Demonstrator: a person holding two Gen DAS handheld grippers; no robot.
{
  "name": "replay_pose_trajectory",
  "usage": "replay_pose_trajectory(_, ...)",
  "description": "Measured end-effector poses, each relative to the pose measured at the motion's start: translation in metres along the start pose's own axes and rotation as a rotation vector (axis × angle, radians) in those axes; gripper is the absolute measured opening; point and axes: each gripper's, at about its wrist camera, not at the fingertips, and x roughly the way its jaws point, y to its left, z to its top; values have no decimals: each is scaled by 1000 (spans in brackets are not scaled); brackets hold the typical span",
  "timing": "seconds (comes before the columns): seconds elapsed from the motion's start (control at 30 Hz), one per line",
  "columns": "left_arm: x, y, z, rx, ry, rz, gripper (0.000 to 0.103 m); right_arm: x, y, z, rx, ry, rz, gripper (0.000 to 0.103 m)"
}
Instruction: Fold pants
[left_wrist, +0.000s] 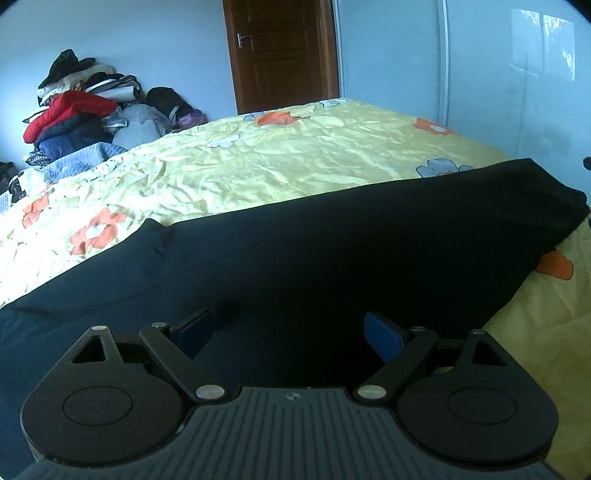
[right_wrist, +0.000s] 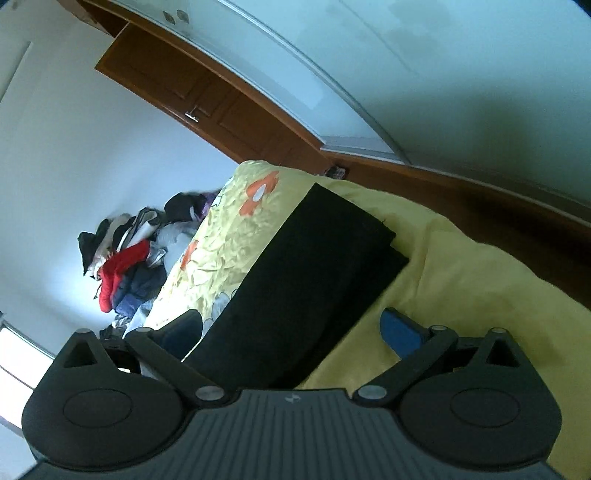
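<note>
Dark navy pants (left_wrist: 295, 254) lie flat across the near part of a bed with a yellow flowered sheet (left_wrist: 280, 162). My left gripper (left_wrist: 290, 330) is open and empty, low over the pants, its blue pads (left_wrist: 382, 334) wide apart. In the right wrist view the pants (right_wrist: 314, 280) run away from the camera as a long folded strip, their far end square on the sheet (right_wrist: 461, 280). My right gripper (right_wrist: 291, 326) is open and empty above the near end of the strip, its view tilted.
A heap of clothes (left_wrist: 85, 114) lies at the far left of the bed, also in the right wrist view (right_wrist: 129, 258). A brown wooden door (left_wrist: 280, 55) stands behind the bed. A white wall (left_wrist: 517, 92) runs along its right side.
</note>
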Motion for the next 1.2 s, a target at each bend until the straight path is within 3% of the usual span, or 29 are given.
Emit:
replay_pose_trajectory(0.17, 1, 1, 0, -23, 9, -17, 91, 18, -2, 10, -40, -65, 19, 103)
replay_pose_trajectory(0.2, 1, 2, 0, -24, 11, -17, 92, 19, -3, 12, -52, -74, 22, 98)
replay_pose_trajectory(0.27, 2, 2, 1, -28, 14, -17, 92, 31, -4, 17, -73, -67, 14, 77)
replay_pose_trajectory(0.33, 2, 3, 1, -36, 16, -20, 92, 40, -11, 23, -48, -37, 17, 31)
replay_pose_trajectory(0.4, 2, 3, 1, -40, 18, -21, 92, 47, -19, 24, -26, -14, 3, 10)
replay_pose_trajectory(0.43, 3, 4, 1, -41, 18, -20, 92, 47, -21, 24, -38, -11, -3, 6)
replay_pose_trajectory(0.6, 0, 6, 3, -57, 2, -7, 92, 35, 2, 21, -169, -73, -43, 5)
replay_pose_trajectory(0.77, -5, 15, 6, -99, -18, 5, 92, 30, 38, 20, -274, -118, -7, 5)
replay_pose_trajectory(1.0, -16, 47, 9, -173, -44, 80, 92, 39, 90, 1, -256, -71, 234, 5)
replay_pose_trajectory(1.2, -22, 84, -1, -279, -33, 170, 92, 79, 157, -50, -322, 108, 432, 5)
